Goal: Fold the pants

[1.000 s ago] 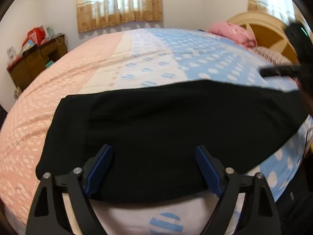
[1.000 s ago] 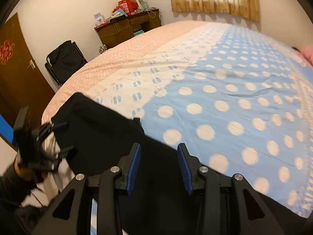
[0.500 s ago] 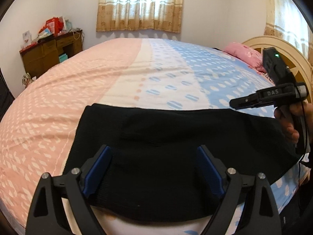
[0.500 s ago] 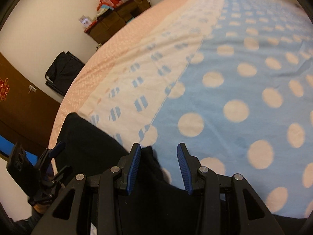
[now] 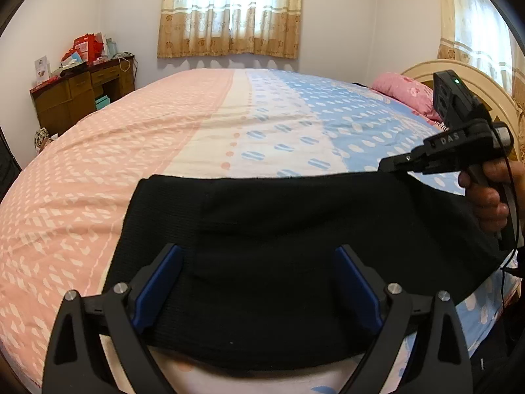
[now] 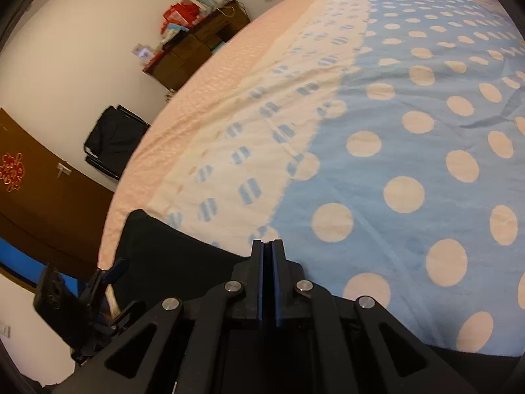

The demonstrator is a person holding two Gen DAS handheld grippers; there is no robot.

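Lying flat near the foot of the bed (image 5: 203,121), the black pants (image 5: 295,236) form a wide, already doubled band across the pink, cream and blue-dotted cover. At the left, the left gripper (image 5: 259,282) hovers just over the near hem, its blue pads spread wide and opening further, with cloth beneath them but nothing pinched. At the right, the right gripper (image 6: 267,252) has its jaws pressed together at the far edge of the pants, seemingly clamped on that edge, though the cloth between the pads is too dark to confirm; the person's hand (image 5: 489,197) holds its handle. The step in hand appears to be securing the right end for the next fold. That move likely calls for lifting this end and carrying it leftward over the band, keeping the edges aligned.
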